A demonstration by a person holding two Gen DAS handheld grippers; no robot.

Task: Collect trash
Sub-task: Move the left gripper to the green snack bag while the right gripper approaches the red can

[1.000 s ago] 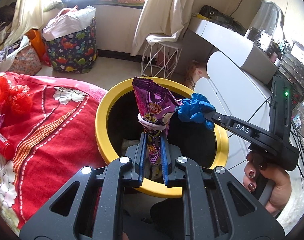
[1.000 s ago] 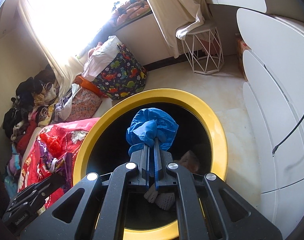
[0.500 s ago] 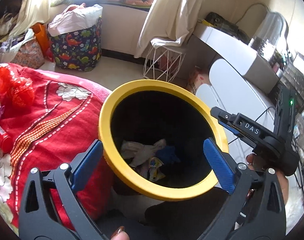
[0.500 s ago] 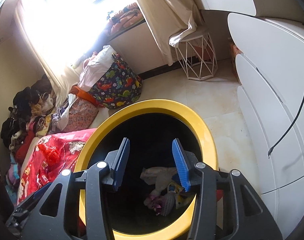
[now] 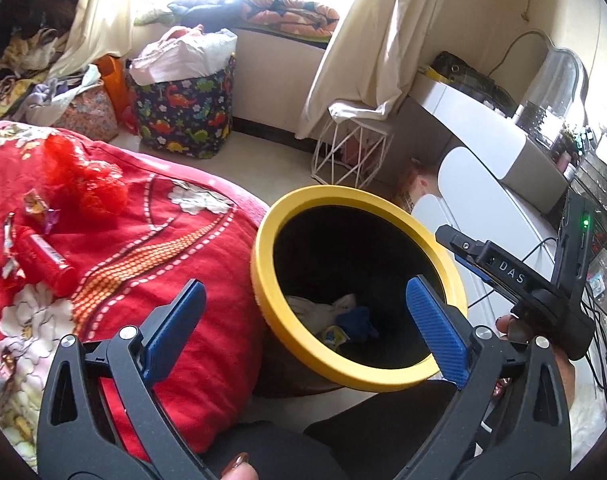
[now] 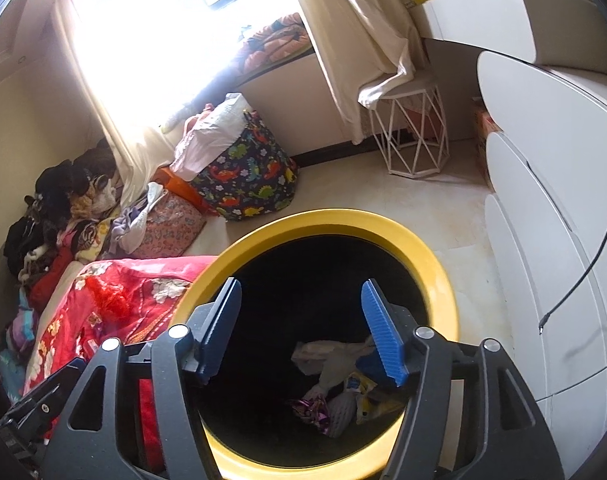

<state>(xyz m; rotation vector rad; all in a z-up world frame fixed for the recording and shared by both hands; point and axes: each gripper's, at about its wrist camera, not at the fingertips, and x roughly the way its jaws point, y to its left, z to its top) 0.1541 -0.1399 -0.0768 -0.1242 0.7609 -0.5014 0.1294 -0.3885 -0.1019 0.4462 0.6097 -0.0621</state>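
Bed, far left: my red floral quilt [image 5: 151, 248] carries a crumpled red mesh net [image 5: 83, 184], a small red tube [image 5: 47, 258] and a few scraps of shiny wrapper [image 5: 37, 206] just beside the tube.
My left fingers: the left gripper [image 5: 303, 320] has its blue-padded fingers [image 5: 175, 324] spread as wide as they go, with nothing between them; one pad hangs over the quilt's edge, the other over the near rim of the bin.
Bin: the round black trash bin with a thick yellow rim [image 5: 263, 240] stands on the pale floor, touching the side of the bed.
Trash in the bin: crumpled white paper [image 6: 327, 354], a blue wad [image 5: 357, 320], a purple foil snack bag [image 6: 313, 408] and a yellow-printed wrapper [image 6: 361, 390] lie together on the bottom.
My right fingers: the right gripper [image 6: 299, 328] is over the bin's mouth, its jaws opening and empty.
My right hand: it [image 5: 543, 364] grips the black handle at the bin's right side.
Background, right: a white wire stool [image 6: 413, 136] and white curved drawers [image 6: 543, 208] stand well apart from the bin.
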